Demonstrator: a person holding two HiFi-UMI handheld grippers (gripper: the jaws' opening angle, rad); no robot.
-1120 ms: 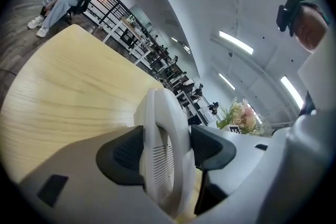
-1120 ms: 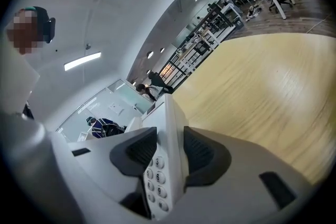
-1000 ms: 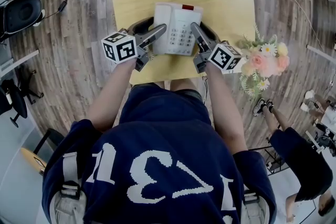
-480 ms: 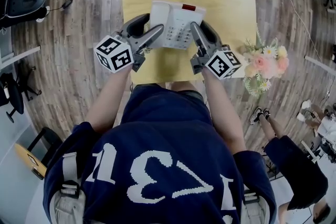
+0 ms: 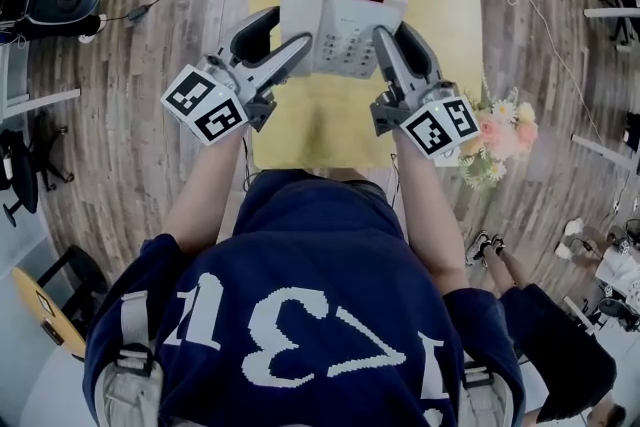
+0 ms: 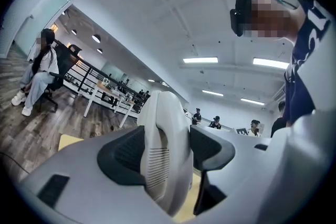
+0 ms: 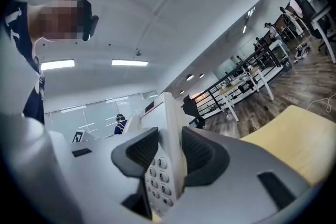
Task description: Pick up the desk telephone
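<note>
Telephone (image 5: 340, 20) pinched edgewise between fingers of left gripper (image 6: 165, 150) and right gripper (image 7: 169, 153)

The person stretches the left forearm (image 5: 205, 190) and the right forearm (image 5: 425, 205) forward, nearly parallel, with one gripper in each hand. The left gripper (image 5: 290, 35) points away from the body, and its two jaws press on the left edge of the desk telephone (image 5: 340, 15). The right gripper (image 5: 400, 40) clamps the right edge in the same way, and its jaws have just been closing a little.
</note>
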